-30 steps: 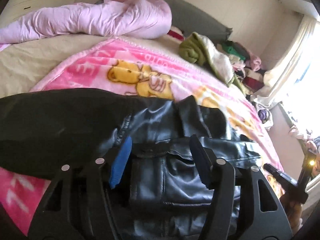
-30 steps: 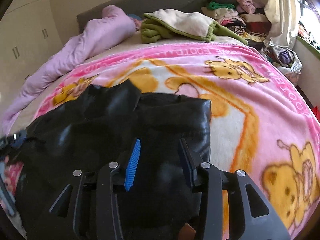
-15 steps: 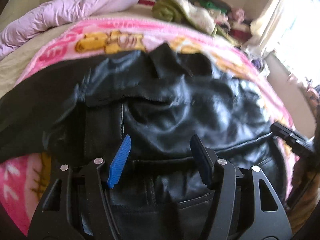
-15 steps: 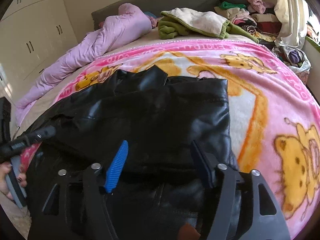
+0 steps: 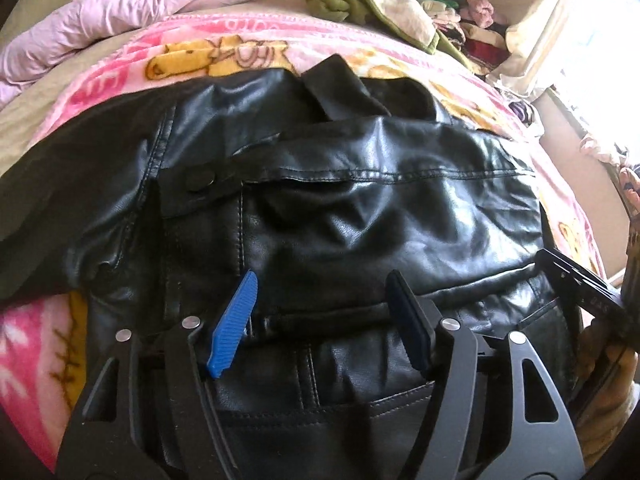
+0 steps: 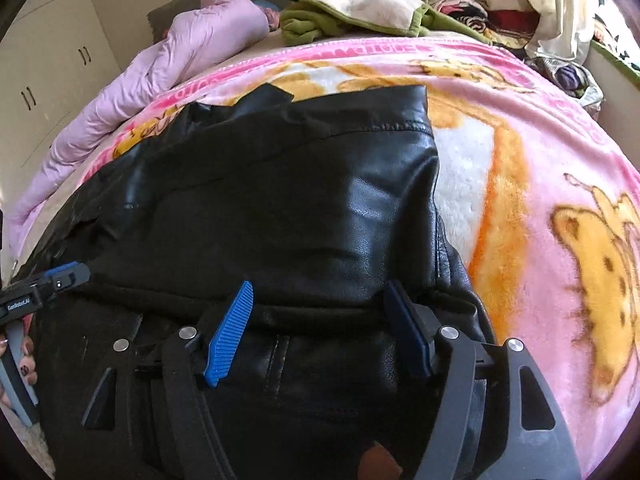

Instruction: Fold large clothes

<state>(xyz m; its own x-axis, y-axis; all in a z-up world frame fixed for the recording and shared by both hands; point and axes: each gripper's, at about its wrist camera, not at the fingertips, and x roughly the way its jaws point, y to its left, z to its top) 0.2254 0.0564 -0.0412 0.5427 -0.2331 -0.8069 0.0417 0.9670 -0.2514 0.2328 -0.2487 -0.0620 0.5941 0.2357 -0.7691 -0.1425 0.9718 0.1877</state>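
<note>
At the far left of the bed a lilac duvet point(image 6: 168, 68) lies bunched, clear of the work. The black leather jacket point(image 5: 360, 216) is spread over the pink cartoon blanket point(image 6: 540, 168), its near part already doubled over so that a folded edge runs across in front of both tools. The left gripper point(image 5: 320, 312) hovers low over that edge, fingers spread apart and holding nothing. The right gripper point(image 6: 320, 320) sits at the jacket's right side, likewise parted and empty, the fold line between its fingers. To the right, past the jacket, the blanket is bare; a green-and-cream throw point(image 6: 352, 12) and stacked clothes sit by the headboard. The step looks like mid-fold, re-gripping. Next, each pair of fingers probably needs to close on the stiff doubled edge together and carry it forward evenly.
</note>
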